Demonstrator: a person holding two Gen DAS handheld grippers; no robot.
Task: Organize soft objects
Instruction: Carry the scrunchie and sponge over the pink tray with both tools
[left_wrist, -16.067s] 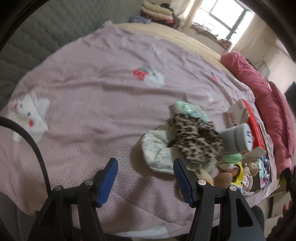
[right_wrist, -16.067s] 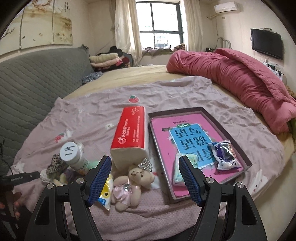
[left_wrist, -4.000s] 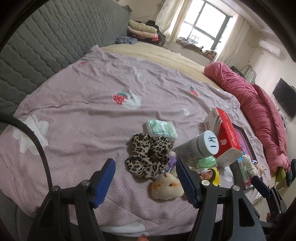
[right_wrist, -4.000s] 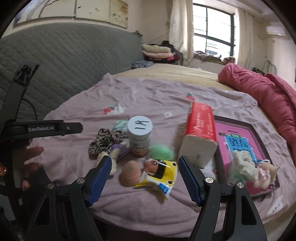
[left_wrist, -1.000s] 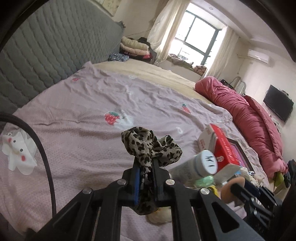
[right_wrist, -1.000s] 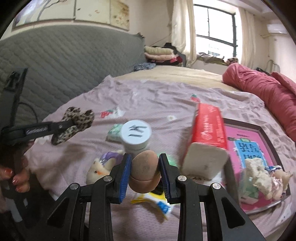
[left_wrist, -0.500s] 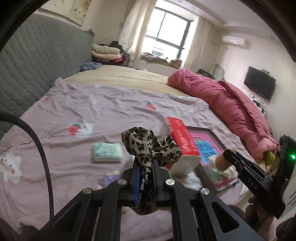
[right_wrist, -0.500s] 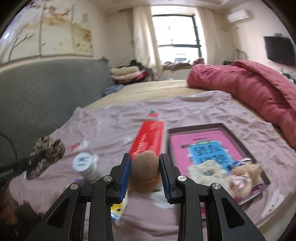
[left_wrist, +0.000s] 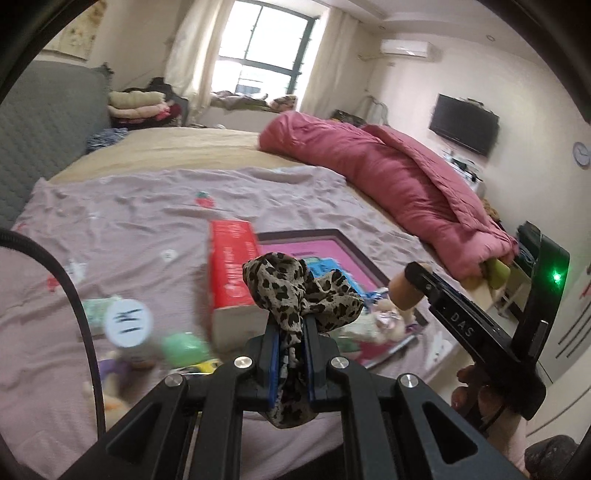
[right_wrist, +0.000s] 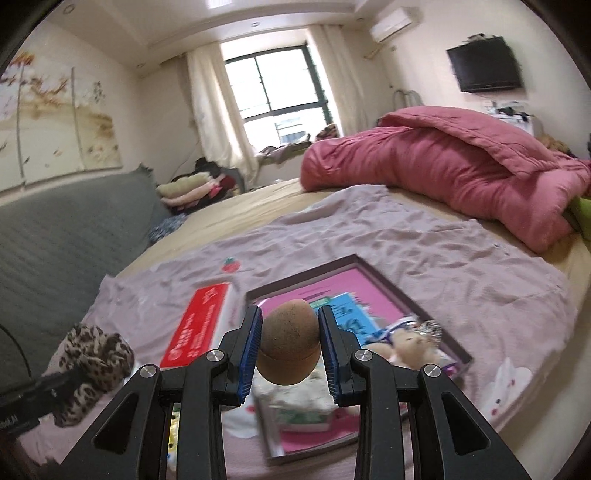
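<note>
My left gripper (left_wrist: 290, 328) is shut on a leopard-print scrunchie (left_wrist: 295, 286), held in the air above the bed's near edge. The right gripper (right_wrist: 290, 332) is shut on a brown egg-shaped sponge (right_wrist: 290, 341), also raised. Each shows in the other's view: the sponge (left_wrist: 402, 291) at the right, the scrunchie (right_wrist: 92, 363) at the lower left. Below lies a dark-framed pink tray (right_wrist: 376, 280) holding a small teddy bear (right_wrist: 410, 347) and a floral cloth item (right_wrist: 295, 402). The tray (left_wrist: 351, 243) sits behind the scrunchie in the left wrist view.
A red tissue box (left_wrist: 231, 273) lies left of the tray on the lilac blanket (left_wrist: 129, 221). A white-capped bottle (left_wrist: 127, 323), a green sponge (left_wrist: 184, 347) and a green packet (left_wrist: 94, 306) lie at the lower left. A rolled pink duvet (right_wrist: 461, 173) lines the bed's right side.
Both grippers have swung right and risen a little with their loads. The views now centre on the tissue box and pink tray instead of the pile at the left.
</note>
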